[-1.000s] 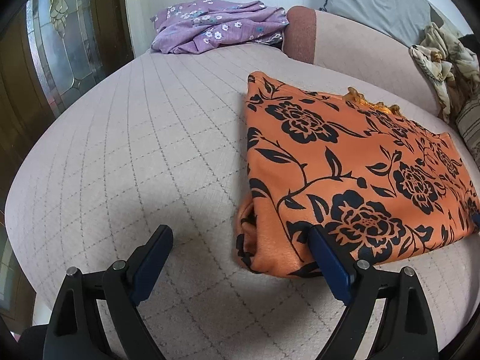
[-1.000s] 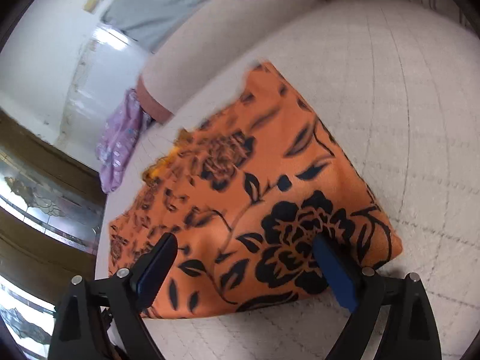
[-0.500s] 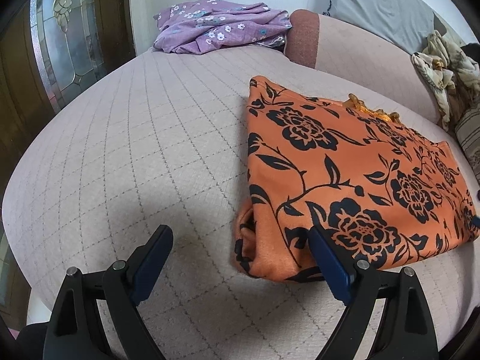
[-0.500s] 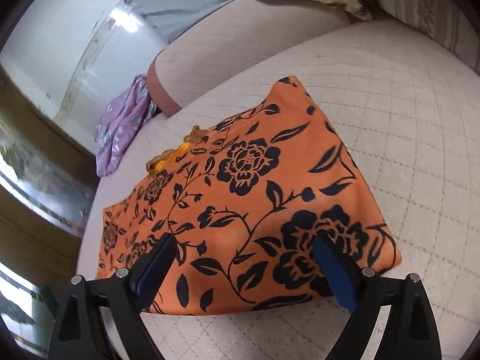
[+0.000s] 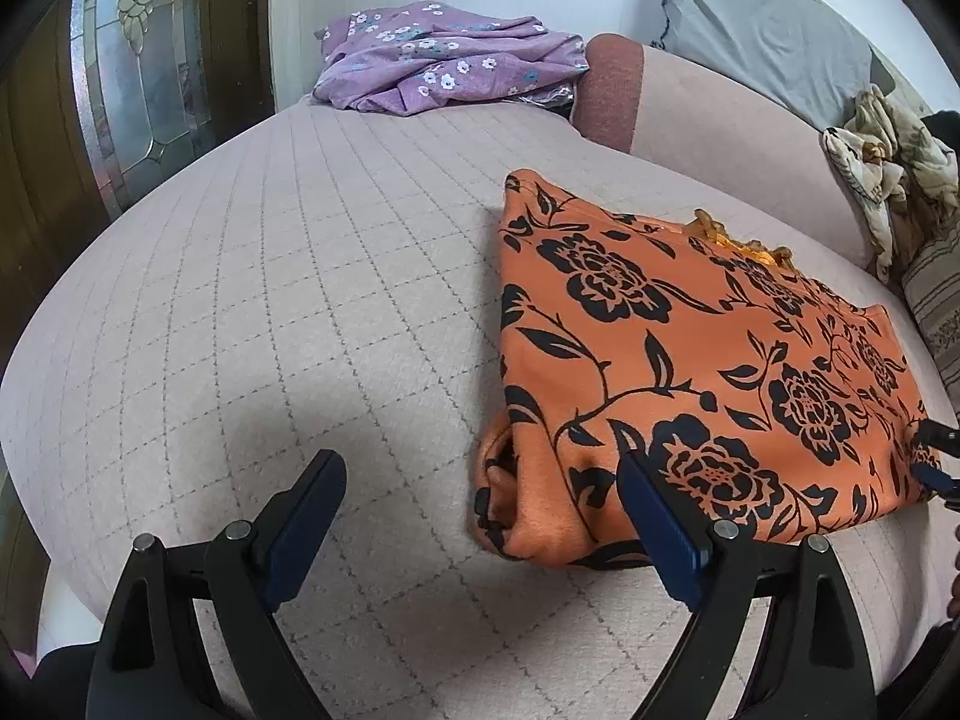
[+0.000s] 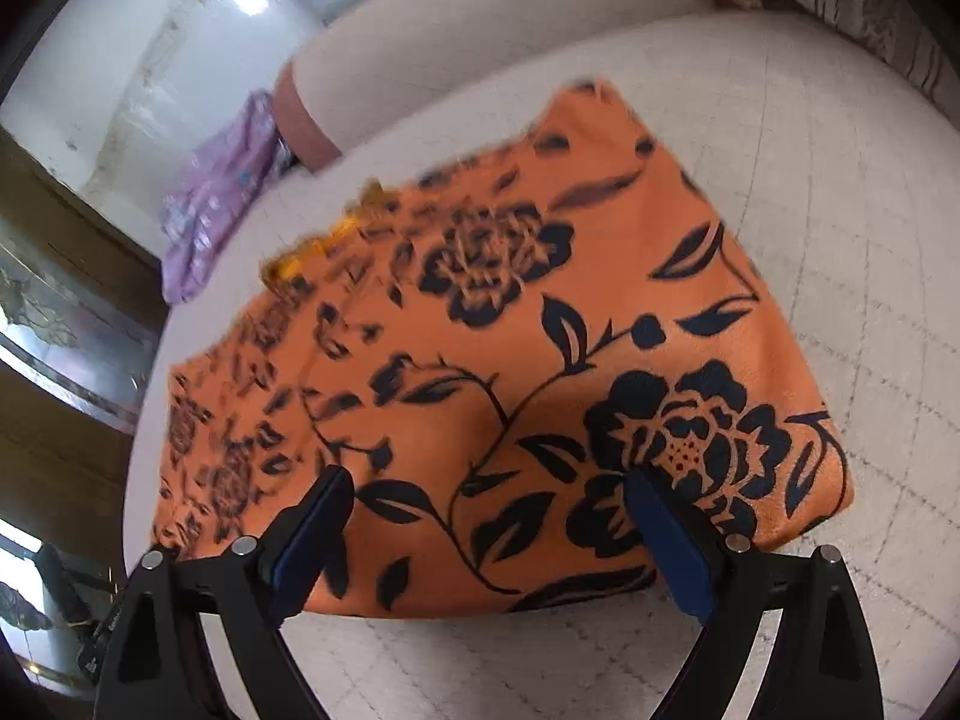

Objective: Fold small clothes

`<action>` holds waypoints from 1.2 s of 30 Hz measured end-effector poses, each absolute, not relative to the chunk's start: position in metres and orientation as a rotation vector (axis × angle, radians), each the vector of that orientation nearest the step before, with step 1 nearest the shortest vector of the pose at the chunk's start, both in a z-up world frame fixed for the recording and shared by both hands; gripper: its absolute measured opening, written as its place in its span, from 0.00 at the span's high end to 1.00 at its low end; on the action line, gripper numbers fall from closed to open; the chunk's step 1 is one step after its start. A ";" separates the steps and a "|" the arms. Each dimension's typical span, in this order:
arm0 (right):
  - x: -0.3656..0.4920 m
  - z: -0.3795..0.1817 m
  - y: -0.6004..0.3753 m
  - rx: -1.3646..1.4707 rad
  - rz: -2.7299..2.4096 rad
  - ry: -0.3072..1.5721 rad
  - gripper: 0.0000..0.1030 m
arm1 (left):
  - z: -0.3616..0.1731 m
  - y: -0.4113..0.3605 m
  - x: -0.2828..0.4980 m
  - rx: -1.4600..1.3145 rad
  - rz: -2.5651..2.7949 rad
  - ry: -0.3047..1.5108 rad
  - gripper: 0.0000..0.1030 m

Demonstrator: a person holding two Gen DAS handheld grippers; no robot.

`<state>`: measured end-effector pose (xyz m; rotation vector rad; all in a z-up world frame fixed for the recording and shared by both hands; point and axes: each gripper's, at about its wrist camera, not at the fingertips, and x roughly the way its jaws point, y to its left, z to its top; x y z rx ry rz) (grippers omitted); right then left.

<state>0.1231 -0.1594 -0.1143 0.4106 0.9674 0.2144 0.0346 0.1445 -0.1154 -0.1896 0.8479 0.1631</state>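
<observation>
Hovering: both grippers wide, nothing held. Left gripper [image 5: 480, 516] straddles the cloth's [image 5: 690, 360] near-left corner; right gripper [image 6: 489, 531] sits over its near edge. Cloth lies folded on the bed [image 5: 270, 300], long axis running left-right; purple garment [image 5: 444, 60] far behind.

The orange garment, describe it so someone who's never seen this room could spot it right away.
On the pale quilted cushion, the orange garment lies folded flat ahead of both grippers, its bunched corner nearest the left gripper. Its big black flower-and-leaf print sets it apart from the crumpled purple cloth with small flowers at the far end.
</observation>
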 end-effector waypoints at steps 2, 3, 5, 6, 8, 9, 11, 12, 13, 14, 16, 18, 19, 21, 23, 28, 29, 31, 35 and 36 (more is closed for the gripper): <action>0.116 -0.108 -0.160 0.412 0.224 0.957 0.09 | -0.117 0.146 0.036 -0.199 0.167 0.857 0.11; 0.112 -0.107 -0.162 0.415 0.222 0.954 0.09 | -0.117 0.145 0.036 -0.201 0.167 0.858 0.11; 0.101 -0.106 -0.170 0.454 0.218 0.936 0.09 | -0.116 0.144 0.035 -0.186 0.169 0.847 0.11; 0.093 -0.108 -0.179 0.499 0.212 0.927 0.09 | -0.115 0.143 0.034 -0.180 0.171 0.843 0.11; 0.077 -0.116 -0.196 0.584 0.186 0.918 0.09 | -0.114 0.143 0.033 -0.179 0.175 0.837 0.11; 0.071 -0.119 -0.204 0.616 0.169 0.919 0.09 | -0.113 0.142 0.032 -0.186 0.170 0.828 0.11; 0.059 -0.125 -0.222 0.691 0.155 0.900 0.09 | -0.108 0.138 0.031 -0.190 0.159 0.808 0.11; 0.056 -0.127 -0.231 0.737 0.155 0.883 0.09 | -0.105 0.133 0.031 -0.182 0.143 0.803 0.11; 0.057 -0.127 -0.240 0.778 0.144 0.871 0.09 | -0.101 0.129 0.032 -0.172 0.126 0.799 0.11; 0.060 -0.128 -0.247 0.820 0.131 0.857 0.09 | -0.096 0.121 0.032 -0.154 0.102 0.788 0.11; 0.067 -0.130 -0.256 0.885 0.124 0.847 0.09 | -0.088 0.108 0.036 -0.130 0.075 0.778 0.11; 0.080 -0.133 -0.260 0.904 0.126 0.843 0.08 | -0.081 0.095 0.045 -0.121 0.048 0.778 0.11; 0.088 -0.133 -0.261 0.895 0.120 0.845 0.08 | -0.079 0.089 0.049 -0.119 0.038 0.777 0.11; 0.100 -0.133 -0.262 0.887 0.105 0.854 0.12 | -0.077 0.075 0.060 -0.103 0.016 0.782 0.11; 0.108 -0.131 -0.261 0.849 0.112 0.870 0.59 | -0.081 0.058 0.074 -0.068 -0.002 0.800 0.11; 0.110 -0.116 -0.248 0.699 0.115 0.877 0.84 | -0.082 0.025 0.093 0.007 -0.031 0.812 0.11; 0.106 -0.107 -0.245 0.659 0.104 0.854 0.84 | -0.080 0.022 0.093 0.014 -0.037 0.801 0.11; 0.104 -0.106 -0.244 0.574 0.060 0.860 0.82 | -0.082 0.014 0.098 0.030 -0.041 0.810 0.11; 0.103 -0.127 -0.258 0.591 0.099 0.922 0.65 | -0.100 0.005 0.112 0.078 -0.019 0.884 0.11; 0.100 -0.123 -0.262 0.599 0.098 0.913 0.36 | -0.101 0.006 0.112 0.071 -0.014 0.884 0.11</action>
